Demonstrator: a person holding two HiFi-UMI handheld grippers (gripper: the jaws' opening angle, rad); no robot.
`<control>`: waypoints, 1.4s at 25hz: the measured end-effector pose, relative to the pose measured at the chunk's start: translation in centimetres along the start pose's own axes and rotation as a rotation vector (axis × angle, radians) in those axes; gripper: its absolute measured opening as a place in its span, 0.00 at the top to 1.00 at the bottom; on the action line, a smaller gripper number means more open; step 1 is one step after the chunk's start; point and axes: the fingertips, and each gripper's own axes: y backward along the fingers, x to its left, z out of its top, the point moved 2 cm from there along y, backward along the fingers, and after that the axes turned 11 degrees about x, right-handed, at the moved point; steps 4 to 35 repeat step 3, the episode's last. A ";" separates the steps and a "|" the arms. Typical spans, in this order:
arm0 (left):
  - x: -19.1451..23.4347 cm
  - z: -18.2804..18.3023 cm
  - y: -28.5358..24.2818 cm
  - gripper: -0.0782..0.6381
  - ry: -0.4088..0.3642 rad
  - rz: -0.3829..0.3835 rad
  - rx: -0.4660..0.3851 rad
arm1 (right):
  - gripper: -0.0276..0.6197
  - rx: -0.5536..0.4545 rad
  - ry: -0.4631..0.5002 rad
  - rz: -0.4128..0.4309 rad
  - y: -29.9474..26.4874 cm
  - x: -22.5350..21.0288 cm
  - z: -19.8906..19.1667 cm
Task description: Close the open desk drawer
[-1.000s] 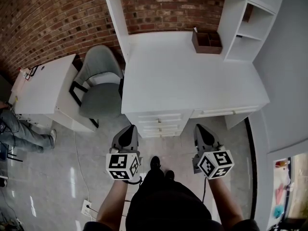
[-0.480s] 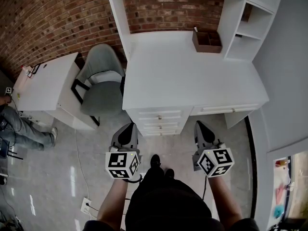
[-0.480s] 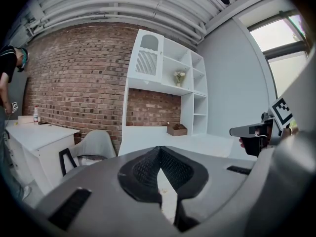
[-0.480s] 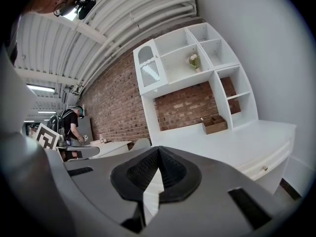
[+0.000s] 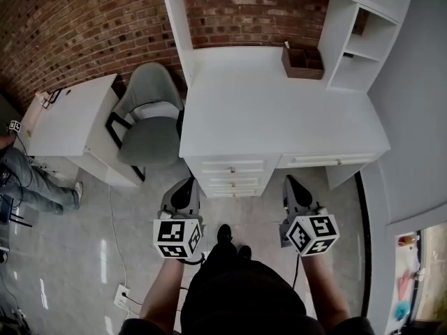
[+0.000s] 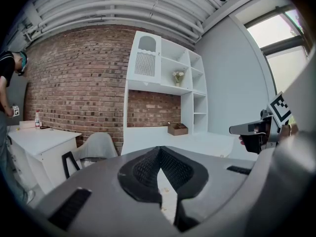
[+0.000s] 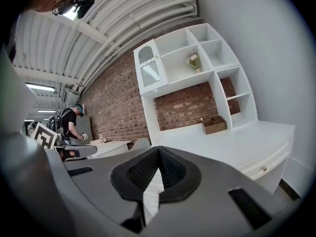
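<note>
- Little has moved since the earlier frames. The bench [image 5: 279,110] sits a touch further right in your head view, and the person [image 5: 28,180] at the left edge has shifted. Both tools hang where they were, low in front of you.
- Your left tool [image 5: 186,185] has its jaws pressed together at the tips, with nothing between them.
- Your right tool [image 5: 290,183] is the same: jaws together and empty.
- Both tools point at the bench front but stand well short of it, over the floor [image 5: 140,243].
- The task's thing is on that front. A stack of three drawers [image 5: 230,176] lies just ahead, between the two tools and nearer the left one. A wide shallow drawer [image 5: 328,160] lies to the right of the stack, beyond your right tool.
- From above, every front seems to lie about flush under the bench edge, and no drawer shows its inside. I cannot pick out one that stands open.
- That fits two stages. Either a drawer is out by too little to read from this height, or all the drawers are already pushed home.
- As for the step in hand, you are standing before the bench with both tools clear of it and touching nothing.
- What comes next depends on a closer look along the fronts, ideally from the side, where a proud edge would show.
</note>
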 end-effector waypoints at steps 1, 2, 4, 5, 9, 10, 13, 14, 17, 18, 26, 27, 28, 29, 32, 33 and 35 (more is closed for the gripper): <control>0.0 0.0 0.1 0.88 0.000 0.001 -0.002 | 0.95 0.001 0.000 0.000 0.0 0.1 0.0; 0.0 0.0 0.2 0.88 0.002 0.002 -0.004 | 0.95 0.002 0.001 0.000 0.0 0.1 0.0; 0.0 0.1 0.3 0.88 0.003 0.004 -0.006 | 0.95 0.002 0.002 0.000 0.0 0.2 0.0; 0.0 0.1 0.3 0.88 0.003 0.004 -0.006 | 0.95 0.002 0.002 0.000 0.0 0.2 0.0; 0.0 0.1 0.3 0.88 0.003 0.004 -0.006 | 0.95 0.002 0.002 0.000 0.0 0.2 0.0; 0.0 0.1 0.3 0.88 0.003 0.004 -0.006 | 0.95 0.002 0.002 0.000 0.0 0.2 0.0; 0.0 0.1 0.3 0.88 0.003 0.004 -0.006 | 0.95 0.002 0.002 0.000 0.0 0.2 0.0; 0.0 0.1 0.3 0.88 0.003 0.004 -0.006 | 0.95 0.002 0.002 0.000 0.0 0.2 0.0; 0.0 0.1 0.3 0.88 0.003 0.004 -0.006 | 0.95 0.002 0.002 0.000 0.0 0.2 0.0; 0.0 0.1 0.3 0.88 0.003 0.004 -0.006 | 0.95 0.002 0.002 0.000 0.0 0.2 0.0; 0.0 0.1 0.3 0.88 0.003 0.004 -0.006 | 0.95 0.002 0.002 0.000 0.0 0.2 0.0; 0.0 0.1 0.3 0.88 0.003 0.004 -0.006 | 0.95 0.002 0.002 0.000 0.0 0.2 0.0; 0.0 0.1 0.3 0.88 0.003 0.004 -0.006 | 0.95 0.002 0.002 0.000 0.0 0.2 0.0; 0.0 0.1 0.3 0.88 0.003 0.004 -0.006 | 0.95 0.002 0.002 0.000 0.0 0.2 0.0; 0.0 0.1 0.3 0.88 0.003 0.004 -0.006 | 0.95 0.002 0.002 0.000 0.0 0.2 0.0; 0.0 0.1 0.3 0.88 0.003 0.004 -0.006 | 0.95 0.002 0.002 0.000 0.0 0.2 0.0; 0.0 0.1 0.3 0.88 0.003 0.004 -0.006 | 0.95 0.002 0.002 0.000 0.0 0.2 0.0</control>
